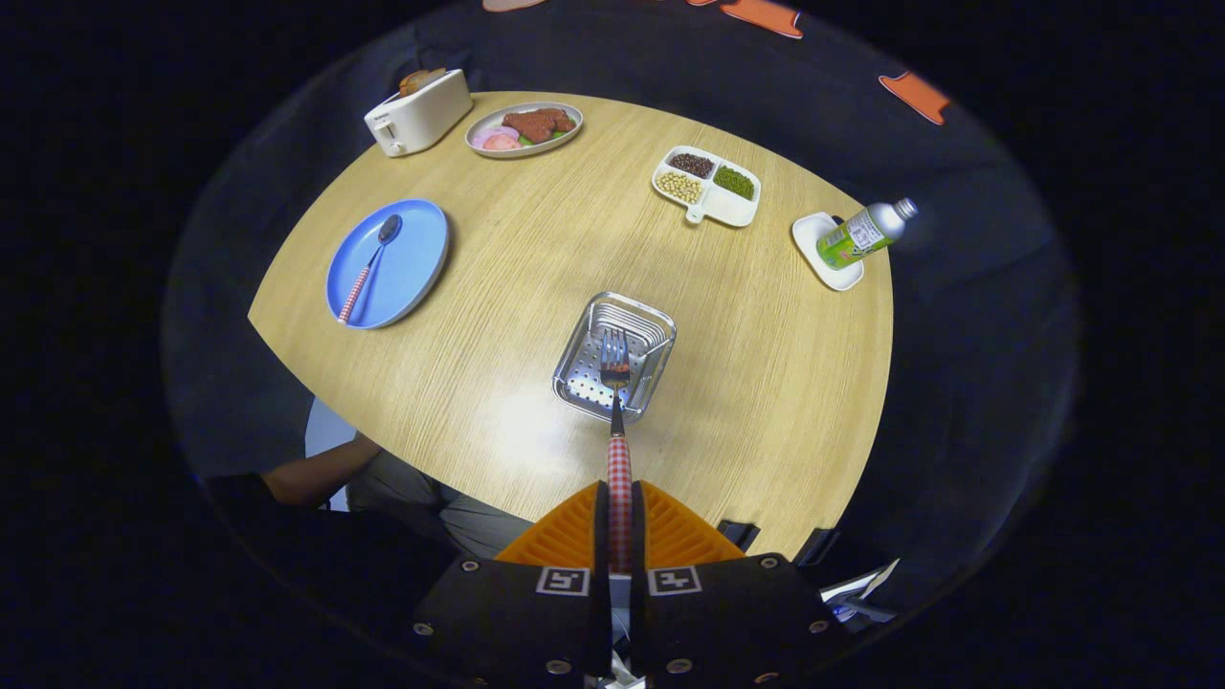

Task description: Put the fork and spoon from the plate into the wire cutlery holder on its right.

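Gripper point(620, 507) fingers were clamped on the fork point(615, 402) by its checked handle, tines hanging over the wire cutlery holder point(651, 330) but seemingly not yet released, while the spoon point(368, 263) lay untouched on the blue plate point(416, 249), so I judged the task under half done.

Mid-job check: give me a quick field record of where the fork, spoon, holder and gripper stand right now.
gripper: fingers shut on the fork's checked handle
fork: fork held out ahead of the fingers, tines over the cutlery holder
cutlery holder: cutlery holder on the table, just beyond the fingers
spoon: spoon lies on the blue plate, left of the holder
left to do: release fork into holder, then fetch spoon
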A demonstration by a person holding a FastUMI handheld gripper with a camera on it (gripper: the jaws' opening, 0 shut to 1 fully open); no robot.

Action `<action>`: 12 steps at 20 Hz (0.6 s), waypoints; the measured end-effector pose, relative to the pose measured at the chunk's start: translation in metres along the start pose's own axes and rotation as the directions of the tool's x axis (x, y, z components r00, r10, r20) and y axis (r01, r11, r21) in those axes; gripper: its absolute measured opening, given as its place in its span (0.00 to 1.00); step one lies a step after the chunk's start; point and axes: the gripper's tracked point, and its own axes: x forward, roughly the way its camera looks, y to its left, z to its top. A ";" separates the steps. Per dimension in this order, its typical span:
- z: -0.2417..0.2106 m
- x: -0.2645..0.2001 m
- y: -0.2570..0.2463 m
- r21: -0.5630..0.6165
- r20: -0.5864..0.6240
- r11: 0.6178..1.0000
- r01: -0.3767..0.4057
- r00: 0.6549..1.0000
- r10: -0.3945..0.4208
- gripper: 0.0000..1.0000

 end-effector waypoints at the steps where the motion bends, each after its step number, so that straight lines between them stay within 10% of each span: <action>1: 0.004 0.001 -0.001 0.010 -0.014 1.000 -0.009 1.000 0.009 0.08; 12: 0.011 0.010 0.005 -0.069 -0.096 0.997 -0.019 0.995 0.012 0.10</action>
